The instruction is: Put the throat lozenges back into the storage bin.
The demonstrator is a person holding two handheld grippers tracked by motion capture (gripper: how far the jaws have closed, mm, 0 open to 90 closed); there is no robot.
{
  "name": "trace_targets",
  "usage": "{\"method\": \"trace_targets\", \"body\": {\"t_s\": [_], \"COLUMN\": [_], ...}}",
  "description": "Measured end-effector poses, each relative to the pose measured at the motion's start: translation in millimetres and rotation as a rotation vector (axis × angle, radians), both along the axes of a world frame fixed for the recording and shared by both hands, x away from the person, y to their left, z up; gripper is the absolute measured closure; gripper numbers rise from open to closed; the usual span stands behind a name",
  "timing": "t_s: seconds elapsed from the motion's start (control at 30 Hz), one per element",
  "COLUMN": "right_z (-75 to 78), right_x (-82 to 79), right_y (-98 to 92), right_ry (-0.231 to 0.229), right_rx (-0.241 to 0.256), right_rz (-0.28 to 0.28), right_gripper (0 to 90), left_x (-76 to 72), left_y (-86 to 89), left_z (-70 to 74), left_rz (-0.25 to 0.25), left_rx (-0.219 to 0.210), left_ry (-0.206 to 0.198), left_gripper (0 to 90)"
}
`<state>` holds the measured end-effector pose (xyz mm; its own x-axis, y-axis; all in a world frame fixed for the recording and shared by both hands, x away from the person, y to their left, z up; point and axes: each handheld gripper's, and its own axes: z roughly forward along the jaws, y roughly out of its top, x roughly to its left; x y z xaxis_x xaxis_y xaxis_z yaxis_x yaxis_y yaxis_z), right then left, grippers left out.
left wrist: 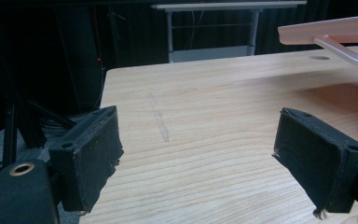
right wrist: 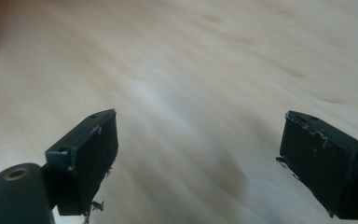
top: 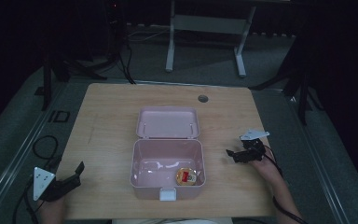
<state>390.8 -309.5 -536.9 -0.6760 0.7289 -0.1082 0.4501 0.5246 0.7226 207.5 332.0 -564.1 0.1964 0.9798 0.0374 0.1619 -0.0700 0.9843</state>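
My left gripper [top: 67,183] sits at the near left corner of the pale wooden table [top: 107,116], its jaws spread wide with bare wood between them; in the left gripper view that corner's edge drops off to a dark room with black stands. Plenty of open table lies between it and the pink plastic box [top: 167,175] at the middle, whose hinged lid [top: 168,123] lies flung back. Inside, near the front right corner, rests a small round orange-and-red packet [top: 186,176]; its print is too small to read. Just right of the box, my right gripper [top: 235,154] hovers with jaws also apart and empty, over blurred wood. A round cable hole [top: 203,98] marks the far edge.
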Motion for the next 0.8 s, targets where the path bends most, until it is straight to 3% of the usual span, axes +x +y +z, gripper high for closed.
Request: {"method": "trace_targets", "body": {"t_s": [0.07,0.17,0.37,0.5,0.67,0.8], "right_z": [-0.7,-2.9,-9.3,-10.9,-13.2,-12.6], "right_x": [0.6,-0.1,-4.4,-7.5,-8.6,-10.3], "right_y": [-8.8,-19.2,-31.5,-36.0,-47.0,-60.4], "right_ry": [-0.017,-0.035,-0.032,-0.041,-0.098,-0.111], "right_rx": [0.022,0.016,0.018,0.048,0.056,0.121], "right_rz": [-0.061,-0.13,-0.201,-0.253,-0.44,-0.502], "right_gripper": [11.2,11.2,11.2,11.2,11.2,12.8], "left_x": [0.1,0.0,0.1,0.0,-0.1,0.2], "left_y": [-0.1,0.0,-0.2,0.0,0.2,0.1], "left_z": [0.0,0.0,0.1,0.0,0.0,0.1], "left_rz": [-0.001,-0.001,0.001,0.001,0.0,0.0], "left_rx": [0.001,0.0,0.003,0.001,-0.002,0.0], "left_ry": [0.001,0.001,0.002,0.0,0.0,0.003], "left_gripper": [15.0,15.0,15.0,15.0,15.0,15.0]}}
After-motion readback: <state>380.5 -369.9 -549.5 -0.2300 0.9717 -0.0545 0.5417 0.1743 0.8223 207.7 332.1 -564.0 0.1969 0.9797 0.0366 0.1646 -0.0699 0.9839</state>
